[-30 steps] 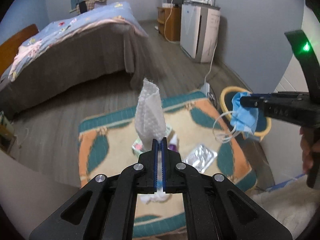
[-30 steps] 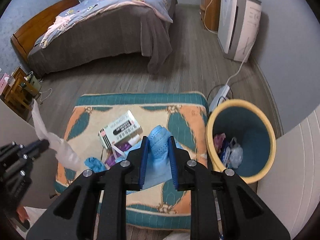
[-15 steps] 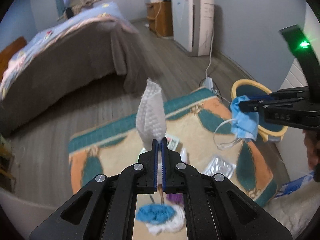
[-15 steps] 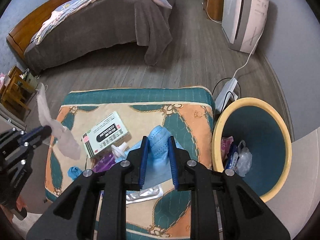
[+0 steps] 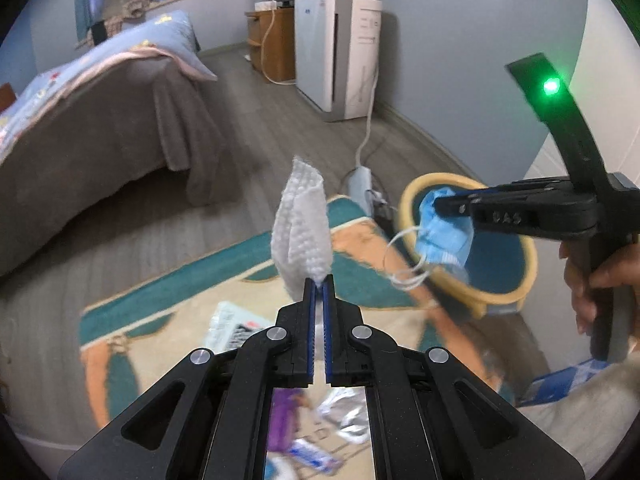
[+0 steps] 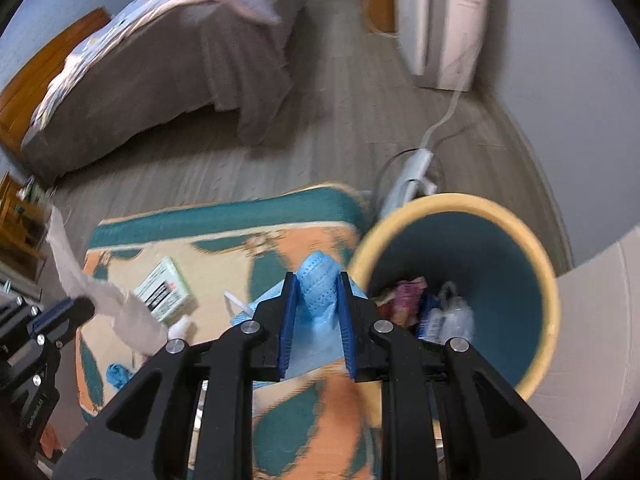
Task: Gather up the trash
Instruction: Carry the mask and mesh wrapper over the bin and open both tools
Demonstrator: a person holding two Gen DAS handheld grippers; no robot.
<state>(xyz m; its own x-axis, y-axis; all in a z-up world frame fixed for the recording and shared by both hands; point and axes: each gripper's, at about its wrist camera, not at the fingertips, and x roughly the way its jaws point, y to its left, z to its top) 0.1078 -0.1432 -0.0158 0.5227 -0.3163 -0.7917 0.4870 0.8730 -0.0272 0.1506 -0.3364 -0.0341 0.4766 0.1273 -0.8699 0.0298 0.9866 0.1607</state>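
My left gripper (image 5: 319, 280) is shut on a white tissue (image 5: 302, 226) that stands up from its tips, held above the patterned rug (image 5: 168, 300). It also shows in the right wrist view (image 6: 70, 308) with the tissue (image 6: 100, 296) hanging from it. My right gripper (image 6: 316, 284) is shut on a blue face mask (image 6: 318, 280), held near the left rim of the yellow bin (image 6: 552, 292). In the left wrist view the mask (image 5: 442, 228) dangles from the right gripper (image 5: 440, 202) in front of the bin (image 5: 408, 200). The bin holds several pieces of trash (image 6: 436, 308).
On the rug lie a medicine box (image 6: 164, 290), a blue scrap (image 6: 118, 374), a purple item (image 5: 284, 420) and a foil blister pack (image 5: 344, 420). A bed (image 5: 100, 112) stands at the left. A white appliance (image 5: 340, 52), a power strip (image 5: 360, 182) and its cable lie beyond the bin.
Both grippers have moved right toward the bin with their loads. The bin now looks larger and closer in both views, and the mask is near its rim.
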